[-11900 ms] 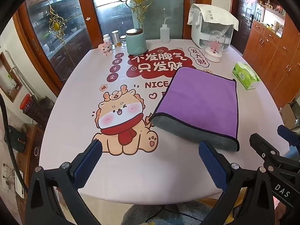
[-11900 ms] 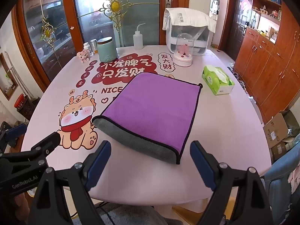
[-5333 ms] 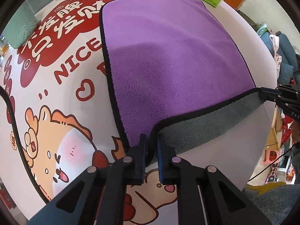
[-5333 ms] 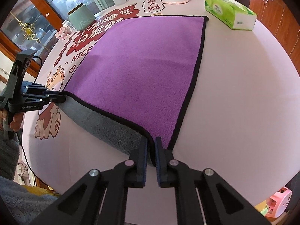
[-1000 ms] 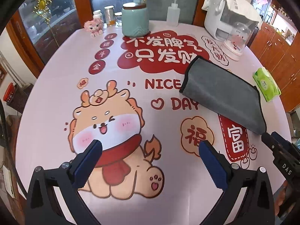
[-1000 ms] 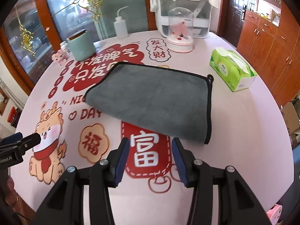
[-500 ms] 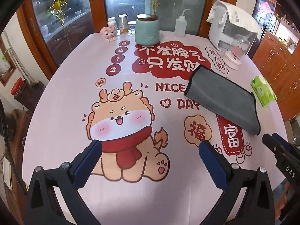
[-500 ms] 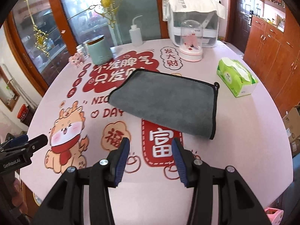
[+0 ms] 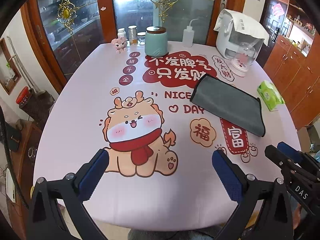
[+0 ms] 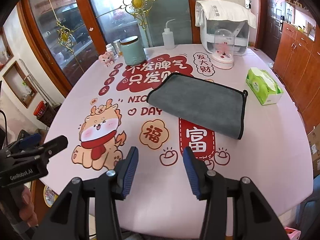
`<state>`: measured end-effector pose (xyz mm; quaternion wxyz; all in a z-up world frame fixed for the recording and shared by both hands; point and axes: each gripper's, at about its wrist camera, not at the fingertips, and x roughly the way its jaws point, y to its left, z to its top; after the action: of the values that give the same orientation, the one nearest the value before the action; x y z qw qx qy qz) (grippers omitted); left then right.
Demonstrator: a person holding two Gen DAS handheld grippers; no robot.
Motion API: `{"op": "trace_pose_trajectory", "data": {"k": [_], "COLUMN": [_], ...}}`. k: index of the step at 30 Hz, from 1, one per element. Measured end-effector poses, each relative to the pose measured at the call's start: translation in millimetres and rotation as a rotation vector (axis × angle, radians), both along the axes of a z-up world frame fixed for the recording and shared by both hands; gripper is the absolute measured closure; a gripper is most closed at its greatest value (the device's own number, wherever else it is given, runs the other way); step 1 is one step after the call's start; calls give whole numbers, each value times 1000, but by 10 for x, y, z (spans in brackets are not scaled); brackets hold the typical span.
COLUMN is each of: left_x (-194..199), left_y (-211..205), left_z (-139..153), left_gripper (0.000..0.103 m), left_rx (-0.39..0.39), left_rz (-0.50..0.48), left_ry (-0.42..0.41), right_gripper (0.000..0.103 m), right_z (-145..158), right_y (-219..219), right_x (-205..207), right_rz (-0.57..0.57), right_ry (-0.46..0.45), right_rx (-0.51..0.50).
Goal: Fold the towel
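The towel (image 9: 229, 104) lies folded, grey side up with a black hem, flat on the pink printed tablecloth (image 9: 80, 104), right of centre. It also shows in the right wrist view (image 10: 200, 104). My left gripper (image 9: 160, 166) is open wide and empty, held back above the near table edge. My right gripper (image 10: 161, 162) is open and empty, also near the front edge, well short of the towel. Each gripper shows at the side of the other's view.
At the table's far end stand a teal jar (image 9: 156, 42), small jars, a pink figurine (image 9: 119, 44), a squeeze bottle (image 9: 188, 35), a white appliance (image 9: 238, 38) and a glass dome (image 10: 223, 50). A green tissue pack (image 10: 264, 86) lies right of the towel.
Both grippers have pulled back and up from the table, so more of it shows. Earlier the towel lay purple side up and was gripped at its near corners; now it lies folded and released.
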<state>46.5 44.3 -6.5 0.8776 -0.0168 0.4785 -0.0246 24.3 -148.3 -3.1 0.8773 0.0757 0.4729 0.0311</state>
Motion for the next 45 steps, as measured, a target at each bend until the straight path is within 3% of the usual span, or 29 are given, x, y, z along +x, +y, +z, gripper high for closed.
{"op": "trace_pose_trajectory", "data": {"k": [15, 45], "left_x": [-236, -272], "left_y": [-2, -101], "left_z": [136, 184], "left_gripper": [1, 1], "left_rx": [-30, 34], "left_rz": [14, 9], "left_ry": [-9, -40], "right_gripper": [56, 56], "right_z": [186, 179], "right_y": [11, 125], "right_x": [-244, -232], "right_rz": [-69, -43], "right_ry": [-25, -26], "right_rx": [-28, -55]}}
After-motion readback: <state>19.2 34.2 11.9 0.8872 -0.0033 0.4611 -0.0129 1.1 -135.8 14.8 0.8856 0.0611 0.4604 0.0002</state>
